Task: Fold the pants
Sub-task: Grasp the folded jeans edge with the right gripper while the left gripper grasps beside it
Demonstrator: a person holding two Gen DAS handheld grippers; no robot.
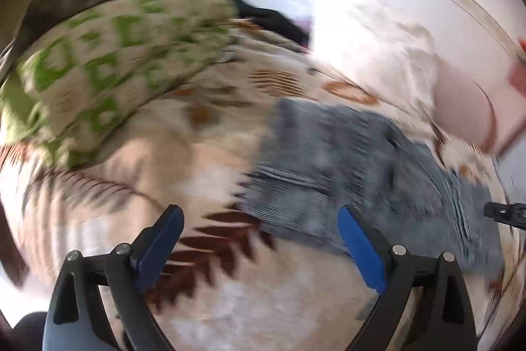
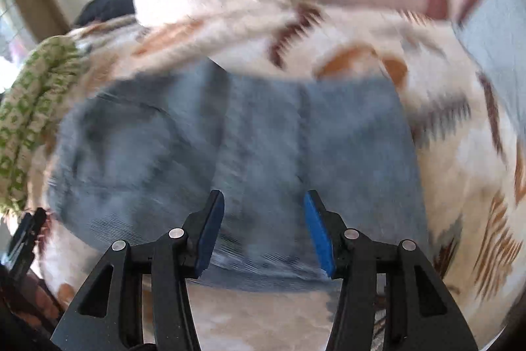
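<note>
Up close, left tongs (image 1: pixel 259 213) spread wide, nothing between the blue pads, only the bed cover (image 1: pixel 131 160) with its brown leaf shapes below. Right tongs (image 2: pixel 263 196) also apart, though not as wide, pinching nothing, hanging just over the near edge of the pants (image 2: pixel 246 127). Blue pants lying flat on the bed, looking already doubled over into a short, thick block, probably so both tongs can come in from the near side for one more fold or a last tidy. From the left view, same pants off to the right, near the far end of the bed. Green and white cloth (image 1: pixel 108 55) bunched at the left, well apart from the pants, likely pushed aside to leave room. Pink pillow (image 1: pixel 466 107) past the pants on the right. Hard to tell much more: both views smeared by blur, so no clear seams, pockets or waistband. Cannot tell how many layers are in the fold. Dark heap (image 1: pixel 269 18) at the far side too fuzzy to name. Edges of the bed cut off all round.
</note>
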